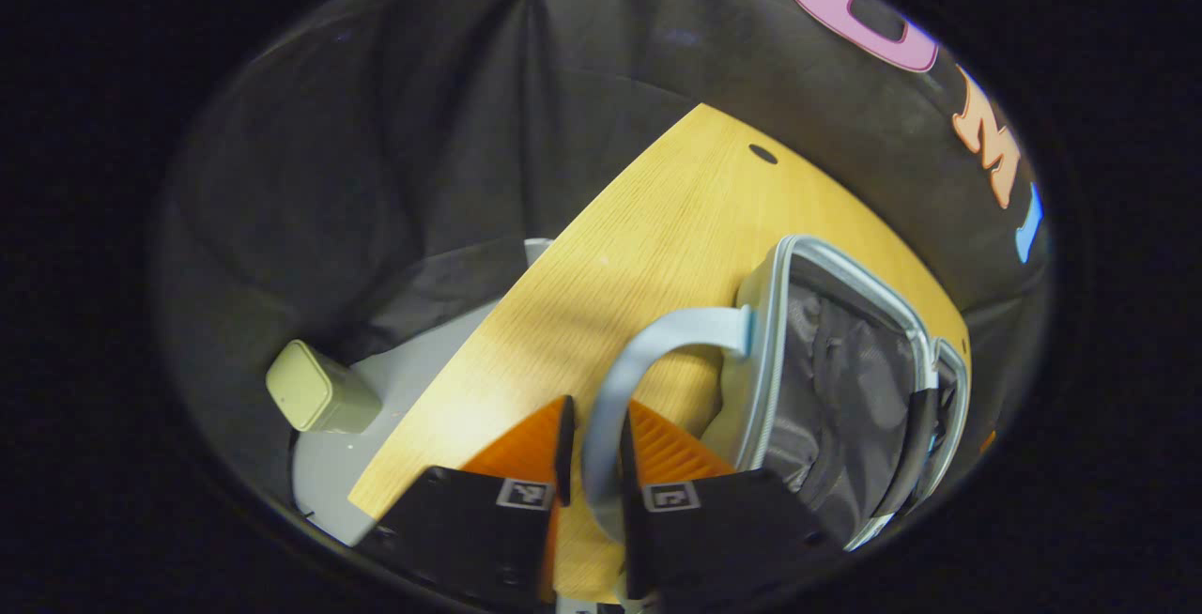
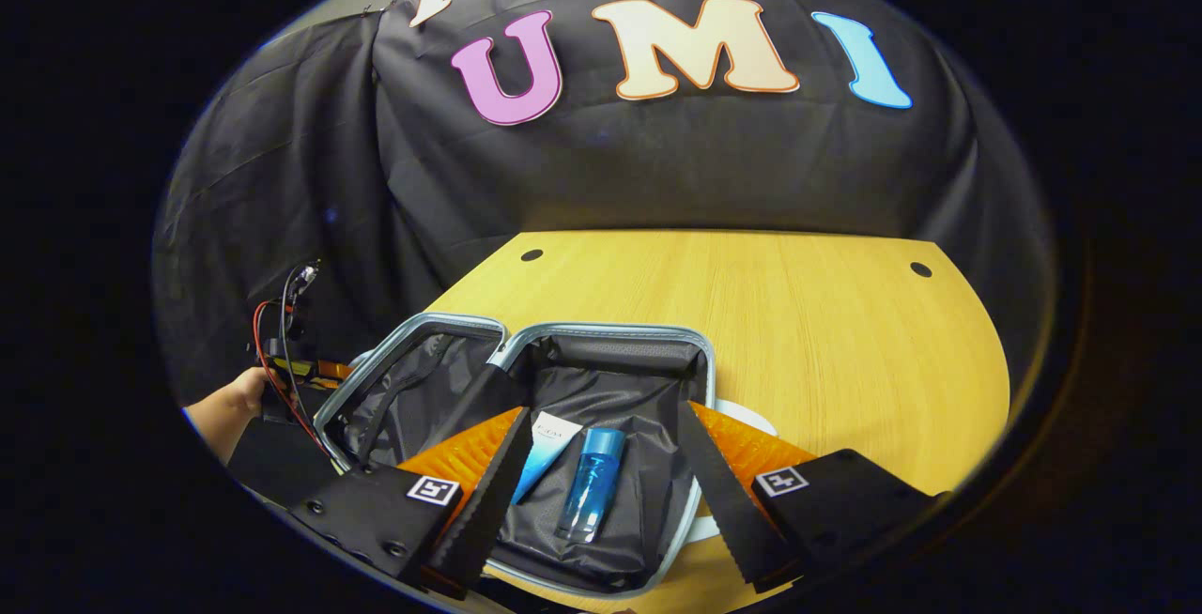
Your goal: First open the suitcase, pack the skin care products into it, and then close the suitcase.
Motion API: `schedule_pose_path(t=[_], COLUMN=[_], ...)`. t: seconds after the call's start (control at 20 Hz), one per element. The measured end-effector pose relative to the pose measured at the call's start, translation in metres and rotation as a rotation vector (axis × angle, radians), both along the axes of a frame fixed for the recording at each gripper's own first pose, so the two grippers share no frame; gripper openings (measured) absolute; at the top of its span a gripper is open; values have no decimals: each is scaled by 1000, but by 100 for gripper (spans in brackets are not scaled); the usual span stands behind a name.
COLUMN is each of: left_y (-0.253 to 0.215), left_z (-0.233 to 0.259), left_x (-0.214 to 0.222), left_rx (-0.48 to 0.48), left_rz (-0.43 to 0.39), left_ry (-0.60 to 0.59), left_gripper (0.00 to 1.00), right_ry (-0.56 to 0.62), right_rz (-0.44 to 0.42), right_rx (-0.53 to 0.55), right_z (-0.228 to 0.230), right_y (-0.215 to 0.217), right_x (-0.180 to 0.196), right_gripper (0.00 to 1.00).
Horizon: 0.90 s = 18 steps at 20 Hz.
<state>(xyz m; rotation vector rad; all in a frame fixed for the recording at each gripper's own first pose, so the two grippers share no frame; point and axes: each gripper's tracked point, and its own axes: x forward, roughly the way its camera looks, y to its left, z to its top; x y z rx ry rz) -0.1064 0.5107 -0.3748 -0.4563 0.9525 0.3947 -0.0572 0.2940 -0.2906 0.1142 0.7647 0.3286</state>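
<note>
My left gripper (image 1: 593, 450) pinches the suitcase handle (image 1: 648, 351). My right gripper (image 2: 601, 464) hangs wide open, gripping nothing, over the open suitcase (image 2: 610, 337), where 2 skin care products (image 2: 590, 483) lie.

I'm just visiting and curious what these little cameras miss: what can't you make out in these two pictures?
- Left gripper view: the lower end of the suitcase handle is hidden between the left gripper fingers.
- Right gripper view: the near rim of the suitcase is covered by the right gripper.
- Right gripper view: the tube and blue bottle have labels too small to read.
- Right gripper view: a white object behind the suitcase is mostly hidden.
</note>
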Motion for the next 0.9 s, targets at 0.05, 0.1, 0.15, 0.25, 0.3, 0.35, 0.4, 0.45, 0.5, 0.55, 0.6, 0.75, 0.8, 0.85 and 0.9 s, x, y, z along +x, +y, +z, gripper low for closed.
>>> schedule_pose_path(t=[0.05, 0.1, 0.15, 0.25, 0.3, 0.35, 0.4, 0.45, 0.5, 0.55, 0.6, 0.75, 0.8, 0.85, 0.9], left_y=[-2, -2, -3, -9, -9, -12, -16, -22, -27, -34, -40, -74, -88, -102, -114], left_z=[2, 5, 13, 31, 41, 54, 69, 84, 101, 118, 136, 190, 203, 215, 226], left_x=[0, 2, 5, 5, 4, 8, 11, 13, 16, 19, 21, 36, 36, 38, 38], left_rx=[-12, -15, -4, 35, 63, 78, 100, 110, 120, 123, 137, 222, 246, 261, 277], left_rz=[10, 14, 8, -30, -50, -73, -85, -101, -113, -124, -133, -202, -221, -242, -254], left_ry=[-5, -23, -53, -75, -81, -99, -125, -143, -175, -207, -244, -389, -406, -424, -442], left_gripper=[7, 9, 6, 1, 1, 1, 0, 0, 0, 0, 0, 0, 0, 0, 0], right_ry=[-13, -17, -17, -16, -18, -22, -29, -37, -44, -52, -64, -93, -95, -108, -129], right_rz=[-10, -24, -37, -45, -45, -43, -41, -38, -34, -30, -24, 2, 17, 29, 35], right_rx=[3, 10, 19, 28, 25, 22, 22, 24, 27, 29, 30, 37, 45, 44, 38], right_z=[1, 2, 1, 1, 1, 1, 4, 6, 9, 10, 13, 20, 24, 28, 35], right_y=[-4, -7, -10, -13, -15, -17, -18, -19, -19, -19, -22, -24, -25, -27, -32], right_x=[0, 1, 0, -3, -4, -5, -6, -5, -5, -6, -7, -8, -9, -10, -8], right_gripper=[98, 98, 98, 98, 98, 98, 98, 94, 94, 94, 98, 98, 98, 98, 98])
